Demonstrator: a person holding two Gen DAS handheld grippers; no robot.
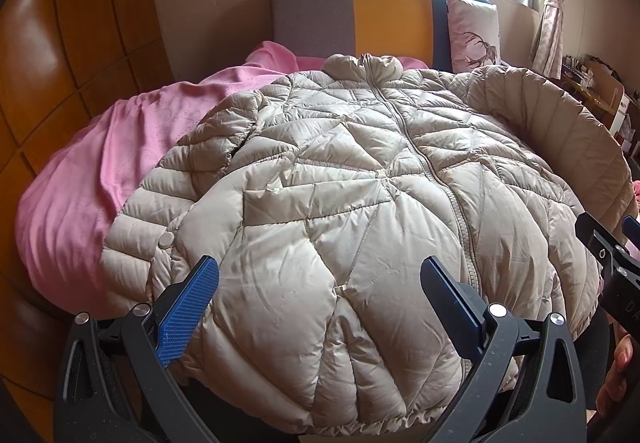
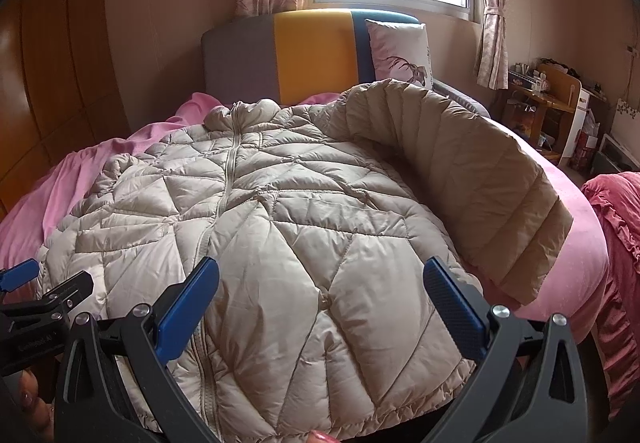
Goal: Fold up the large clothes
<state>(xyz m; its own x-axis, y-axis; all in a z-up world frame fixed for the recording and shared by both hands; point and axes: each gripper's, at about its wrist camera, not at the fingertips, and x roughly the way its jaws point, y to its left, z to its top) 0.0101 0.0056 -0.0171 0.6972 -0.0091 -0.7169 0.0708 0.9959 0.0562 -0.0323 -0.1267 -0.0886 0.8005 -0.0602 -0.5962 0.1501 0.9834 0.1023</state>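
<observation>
A beige quilted puffer jacket (image 1: 340, 211) is spread front-up, zipped, on the pink bedsheet (image 1: 80, 179). The left gripper (image 1: 320, 307) and right gripper (image 2: 320, 307) are held wide open above its near hem, nothing gripped.

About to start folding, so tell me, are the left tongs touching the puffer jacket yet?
Cannot tell. In the left wrist view the left tongs stand open over the jacket near its hem, but the view along the fingers shows neither contact nor a gap.

Beige puffer jacket (image 2: 280, 227) lies zipped on pink bedsheet (image 2: 576, 243), right gripper (image 2: 320, 303) jaws apart.
</observation>
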